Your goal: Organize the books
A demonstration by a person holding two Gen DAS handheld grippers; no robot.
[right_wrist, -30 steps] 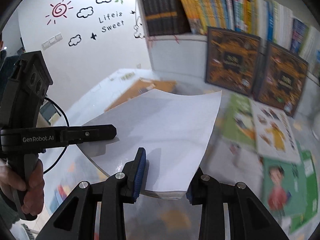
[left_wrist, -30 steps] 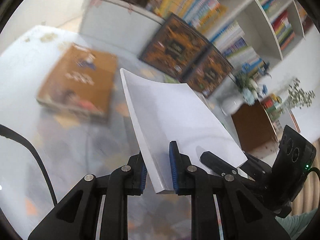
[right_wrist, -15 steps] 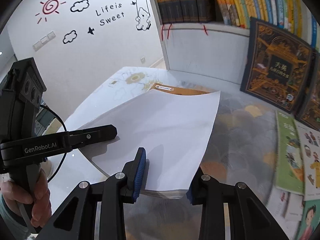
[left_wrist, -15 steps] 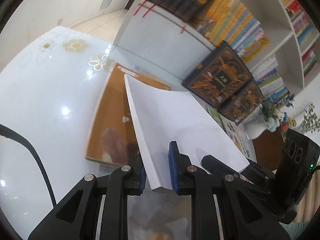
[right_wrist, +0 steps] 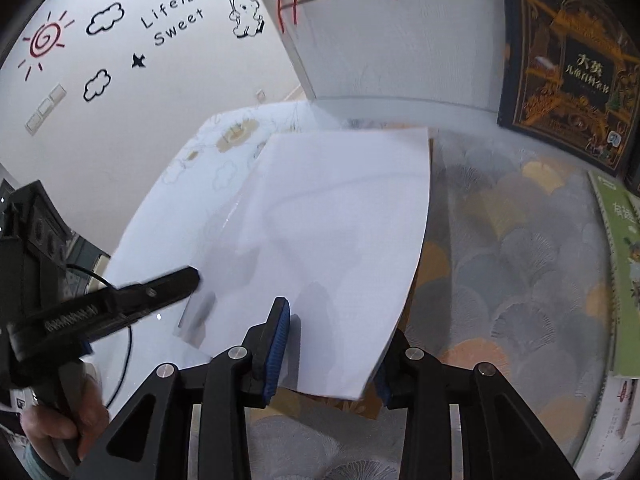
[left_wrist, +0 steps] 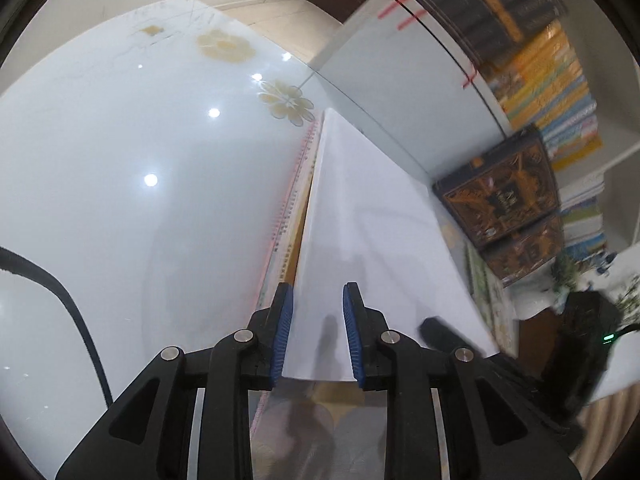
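1. On the glossy white counter [left_wrist: 120,160], close to the bookcase base, a brown book [left_wrist: 296,208] lies flat. The white book [left_wrist: 380,240] sits directly over it, covering most of it, so that only a strip of the lower book's edge shows along one side.
2. The left gripper [left_wrist: 317,332] has the white book's near edge between its jaws. These have just been opening. In the right wrist view the upper finger stands a little off the cover, with its shadow showing beneath, so the jaws are judged apart and no longer pinching.
3. The right gripper [right_wrist: 328,356] is clamped on the near edge of the same book. Its upper pad is on the cover, while the lower finger is hidden under the book.
4. Handling: the white book is a thin softcover. It bows visibly across its width (stiff boards would not do that), so it is judged light and floppy. The cover is smooth and glossy and is likely to slip under a light pinch.
5. Where to hold: take it on two well-separated spots along one edge, as here, and deep enough that the pads bear on the page block rather than the cover alone. A single corner grip would probably let it droop.
6. Assessment: the placing step is nearly complete. The remaining risks are that the white book slides out of square as the jaws come off, or that a withdrawing finger drags its corner.
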